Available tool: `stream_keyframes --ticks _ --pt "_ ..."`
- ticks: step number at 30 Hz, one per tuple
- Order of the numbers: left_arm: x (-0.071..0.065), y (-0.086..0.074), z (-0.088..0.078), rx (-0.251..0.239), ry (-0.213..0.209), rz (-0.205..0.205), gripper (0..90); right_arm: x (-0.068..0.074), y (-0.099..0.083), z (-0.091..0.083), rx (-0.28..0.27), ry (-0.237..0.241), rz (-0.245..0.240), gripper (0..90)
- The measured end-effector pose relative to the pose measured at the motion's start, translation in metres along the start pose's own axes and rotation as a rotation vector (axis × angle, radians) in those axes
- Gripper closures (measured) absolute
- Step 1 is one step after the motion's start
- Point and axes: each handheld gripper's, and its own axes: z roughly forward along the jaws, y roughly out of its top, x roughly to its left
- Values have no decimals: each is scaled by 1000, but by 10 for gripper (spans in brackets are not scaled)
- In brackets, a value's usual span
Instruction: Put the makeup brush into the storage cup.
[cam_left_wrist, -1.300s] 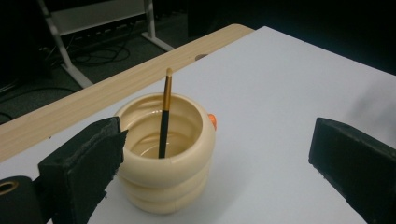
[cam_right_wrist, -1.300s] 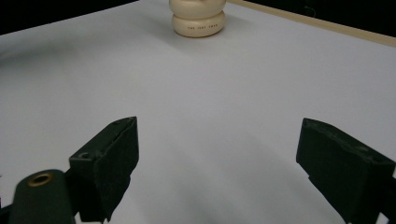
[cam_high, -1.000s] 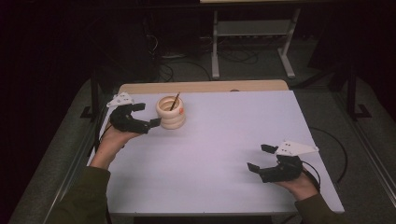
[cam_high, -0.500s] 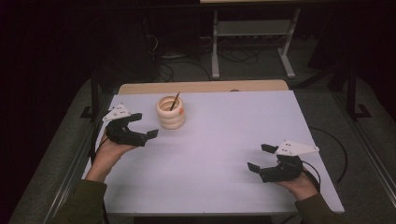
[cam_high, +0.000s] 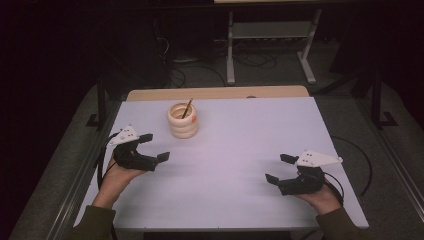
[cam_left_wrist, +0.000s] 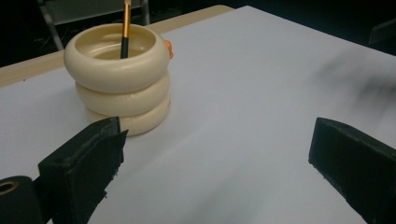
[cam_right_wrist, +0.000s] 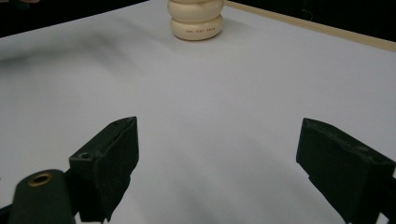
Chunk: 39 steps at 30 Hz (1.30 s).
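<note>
A cream ribbed holder (cam_high: 183, 120) made of three stacked rings stands upright at the back left of the white table (cam_high: 240, 150). An orange-and-black pencil (cam_high: 187, 107) leans inside it. In the left gripper view the holder (cam_left_wrist: 119, 79) and the pencil (cam_left_wrist: 125, 29) sit close ahead, up and to the left. My left gripper (cam_high: 155, 147) is open and empty, a short way in front and to the left of the holder. My right gripper (cam_high: 279, 168) is open and empty near the front right of the table. Far ahead in the right gripper view stands the holder (cam_right_wrist: 196, 18).
A wooden strip (cam_high: 215, 93) runs along the table's far edge. Beyond it stand a metal frame (cam_high: 270, 45) and cables (cam_high: 175, 65) on the dark floor. A cable (cam_high: 362, 165) trails off the table's right side.
My left gripper has drawn back from beside the holder toward the front left of the table. The right gripper has stayed in place.
</note>
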Motion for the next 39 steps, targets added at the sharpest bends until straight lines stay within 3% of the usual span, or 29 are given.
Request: stream_keyframes --ticks 17,39 --pt "-17 -24 -13 -23 -28 -12 28 0 1 -2 -14 -5 0 125" --pt "-27 -52 -23 -43 -53 1 28 -2 0 -3 -16 -35 4 51"
